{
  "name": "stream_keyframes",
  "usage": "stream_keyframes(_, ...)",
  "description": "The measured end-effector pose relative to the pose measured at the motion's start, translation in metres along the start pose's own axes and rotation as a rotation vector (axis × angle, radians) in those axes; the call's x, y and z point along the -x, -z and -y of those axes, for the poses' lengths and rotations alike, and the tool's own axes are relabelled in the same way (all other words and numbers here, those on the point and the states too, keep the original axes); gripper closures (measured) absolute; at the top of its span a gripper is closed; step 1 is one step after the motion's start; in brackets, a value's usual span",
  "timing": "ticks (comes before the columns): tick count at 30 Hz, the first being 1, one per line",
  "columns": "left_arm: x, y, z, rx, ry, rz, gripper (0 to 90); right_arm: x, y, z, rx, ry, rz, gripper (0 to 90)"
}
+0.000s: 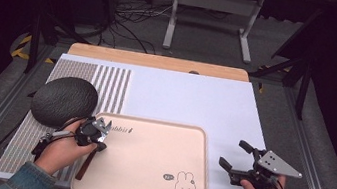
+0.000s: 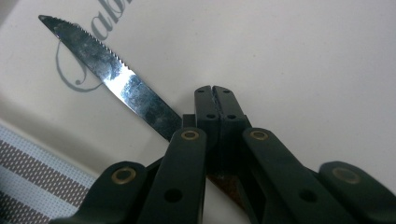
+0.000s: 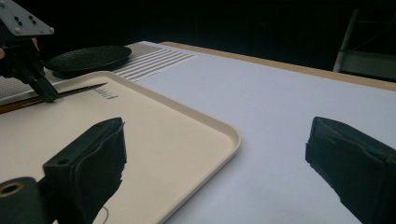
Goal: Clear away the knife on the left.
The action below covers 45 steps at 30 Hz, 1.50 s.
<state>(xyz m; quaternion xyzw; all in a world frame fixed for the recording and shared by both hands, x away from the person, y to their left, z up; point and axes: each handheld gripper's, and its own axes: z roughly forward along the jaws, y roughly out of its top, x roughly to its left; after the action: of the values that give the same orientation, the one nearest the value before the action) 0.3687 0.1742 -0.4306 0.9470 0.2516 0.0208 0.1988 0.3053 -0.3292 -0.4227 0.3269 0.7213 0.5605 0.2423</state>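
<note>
The left gripper (image 1: 98, 133) is squeezed tight on a knife (image 2: 109, 72), and it grips the knife right where the shiny blade meets the brown handle. The knife lies low over the near left part of the pink tray (image 1: 154, 173), with its pointy, saw-toothed tip by the grey word printed on the tray and its handle sticking back over the tray's left edge (I cannot tell if the blade rests flat on the tray or hangs just above it). The right gripper (image 1: 242, 161) waits with its jaws wide apart and nothing in them, over the white board (image 1: 196, 98) just beside the tray's right edge. A dark round plate (image 1: 64, 100) sits behind the left hand (image 1: 64, 152), on the striped mat (image 1: 107, 85). I think the step now is putting the knife onto the tray. The next move looks like lowering the knife until it lies flat, then letting go slowly and lifting the jaws straight up so the knife does not slide or spin. The handle should come in over the rim first, or it may tip off
</note>
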Motion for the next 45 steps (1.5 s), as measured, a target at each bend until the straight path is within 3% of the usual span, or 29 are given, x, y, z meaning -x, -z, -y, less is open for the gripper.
stream_keyframes(8,-0.005,0.001,0.005,0.013,0.04,0.006,90.0,0.0,0.0,0.0,-0.001,0.002,0.0,6.0)
stream_keyframes(11,-0.006,0.001,0.006,0.019,0.034,0.003,90.0,0.001,0.0,0.0,0.0,0.002,0.002,6.0)
stream_keyframes(23,-0.01,0.004,0.013,0.024,0.077,-0.009,90.0,0.0,0.0,0.0,-0.002,0.004,0.0,6.0)
stream_keyframes(31,-0.01,0.005,0.014,0.027,0.069,-0.008,90.0,0.0,-0.001,0.001,-0.004,0.001,-0.001,6.0)
stream_keyframes(37,-0.008,0.011,0.013,0.084,0.071,0.004,85.9,0.0,-0.001,0.001,-0.004,-0.001,0.001,6.0)
stream_keyframes(41,-0.007,0.017,0.011,0.124,0.063,0.001,77.5,0.0,0.0,0.003,-0.004,-0.005,0.003,6.0)
stream_keyframes(42,-0.005,0.022,0.01,0.153,0.062,-0.007,73.4,0.0,0.0,0.003,-0.002,-0.006,0.005,5.9)
stream_keyframes(45,-0.003,0.029,0.009,0.218,0.056,-0.044,46.8,0.0,-0.001,0.002,0.004,-0.005,0.001,6.0)
